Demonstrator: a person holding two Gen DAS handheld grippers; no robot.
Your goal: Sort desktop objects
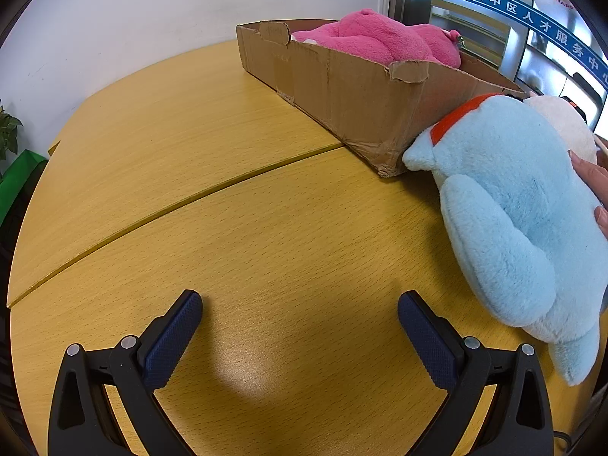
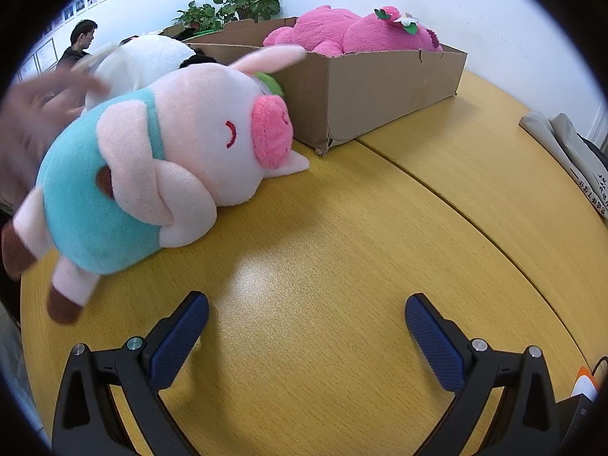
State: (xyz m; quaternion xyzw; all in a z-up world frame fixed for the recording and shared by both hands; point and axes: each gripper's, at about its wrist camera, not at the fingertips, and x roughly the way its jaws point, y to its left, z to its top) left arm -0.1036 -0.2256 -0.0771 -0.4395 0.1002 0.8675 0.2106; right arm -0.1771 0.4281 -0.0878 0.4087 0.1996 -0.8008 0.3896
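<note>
A pig plush in a light blue outfit [image 2: 159, 159] lies on its side on the yellow table, snout against the cardboard box [image 2: 372, 87]. Its blue back shows in the left wrist view [image 1: 509, 209], with a bare hand [image 1: 592, 190] on it. A pink plush [image 2: 353, 32] lies inside the box, which also shows in the left wrist view [image 1: 342, 91]. A white plush [image 2: 140, 57] lies behind the pig. My left gripper [image 1: 300, 323] is open and empty, left of the pig. My right gripper [image 2: 307, 326] is open and empty, in front of the pig.
The wooden table [image 1: 190, 152] has a curved seam across it. A blurred hand [image 2: 41, 102] is at the left by the pig. Potted plants [image 2: 235, 3] stand behind the box. Grey bags [image 2: 570, 152] lie at the table's right edge. A person [image 2: 78, 43] stands far left.
</note>
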